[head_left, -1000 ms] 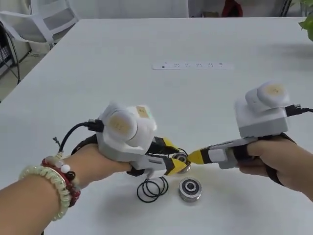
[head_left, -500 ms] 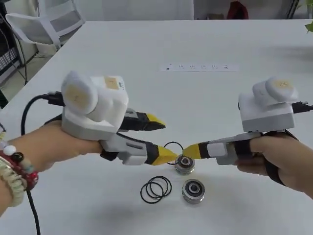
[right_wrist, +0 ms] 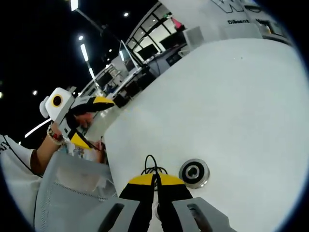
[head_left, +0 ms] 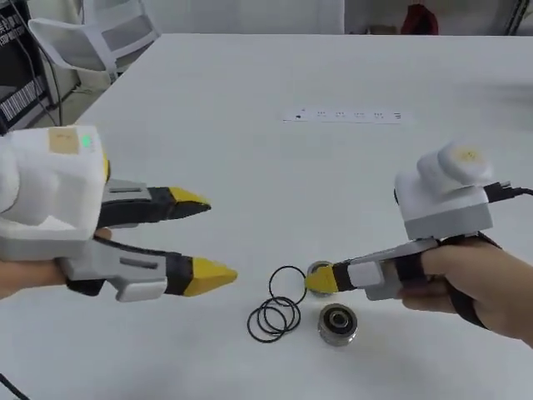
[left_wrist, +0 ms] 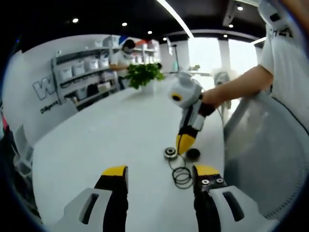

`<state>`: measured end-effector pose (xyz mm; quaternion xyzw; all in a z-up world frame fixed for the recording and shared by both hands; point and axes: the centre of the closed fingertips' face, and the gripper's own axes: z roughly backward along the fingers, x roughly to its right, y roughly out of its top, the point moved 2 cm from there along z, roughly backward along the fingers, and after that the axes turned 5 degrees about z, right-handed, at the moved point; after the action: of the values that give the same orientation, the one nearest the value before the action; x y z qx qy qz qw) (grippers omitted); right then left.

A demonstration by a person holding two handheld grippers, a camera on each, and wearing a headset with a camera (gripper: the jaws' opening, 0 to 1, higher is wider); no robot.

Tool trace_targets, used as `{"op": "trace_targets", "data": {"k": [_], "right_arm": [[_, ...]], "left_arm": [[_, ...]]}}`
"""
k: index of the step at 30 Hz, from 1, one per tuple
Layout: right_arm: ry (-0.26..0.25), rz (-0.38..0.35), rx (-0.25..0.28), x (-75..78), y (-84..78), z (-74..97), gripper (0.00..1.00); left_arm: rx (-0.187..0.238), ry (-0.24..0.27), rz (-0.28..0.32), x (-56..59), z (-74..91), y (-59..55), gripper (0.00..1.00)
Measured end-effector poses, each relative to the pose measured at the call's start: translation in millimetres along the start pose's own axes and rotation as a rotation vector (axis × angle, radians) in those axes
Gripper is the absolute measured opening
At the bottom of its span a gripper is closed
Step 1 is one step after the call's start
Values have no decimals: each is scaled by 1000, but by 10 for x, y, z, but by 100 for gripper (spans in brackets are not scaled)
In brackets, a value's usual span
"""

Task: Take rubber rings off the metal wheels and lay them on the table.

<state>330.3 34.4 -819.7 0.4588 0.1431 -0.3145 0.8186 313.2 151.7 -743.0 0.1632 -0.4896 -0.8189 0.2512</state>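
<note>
Left gripper (head_left: 218, 236): jaws apart, empty, pulled back to frame left, 1 more ring released among the rubber rings (head_left: 275, 317) at lower centre of the table (head_left: 250, 142); right gripper (head_left: 312, 281): jaws together, tip against upper wheel (head_left: 320, 268); lower wheel (head_left: 337, 323) probably next.

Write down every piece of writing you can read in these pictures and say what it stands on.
"W": a large letter on the wall.
"Dilig...": a small line under it, the rest blurred.
Power strip markings: too small to read.
Barcode labels: too small to read.
</note>
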Motion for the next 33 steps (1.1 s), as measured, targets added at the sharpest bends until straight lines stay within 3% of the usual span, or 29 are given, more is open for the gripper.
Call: {"op": "trace_targets", "data": {"k": [4, 8, 13, 17, 23, 33], "right_arm": [[5, 3, -37, -7, -82, -43, 0], [-7, 16, -70, 6, -151, -79, 0], [-40, 76, -101, 39, -188, -101, 1], [-67, 109, -127, 47, -206, -98, 10], [-113, 184, -144, 58, -168, -16, 13], [-124, 234, -43, -107, 51, 263, 27]], "left_arm": [[-23, 50, 51, -33, 142, -220, 56], [-43, 84, 96, 12, 243, -430, 59], [-39, 114, 158, 48, 337, -586, 59], [-26, 147, 190, 27, 414, -628, 59], [10, 186, 223, 2, 497, -639, 60], [20, 200, 244, 44, 564, -670, 63]]}}
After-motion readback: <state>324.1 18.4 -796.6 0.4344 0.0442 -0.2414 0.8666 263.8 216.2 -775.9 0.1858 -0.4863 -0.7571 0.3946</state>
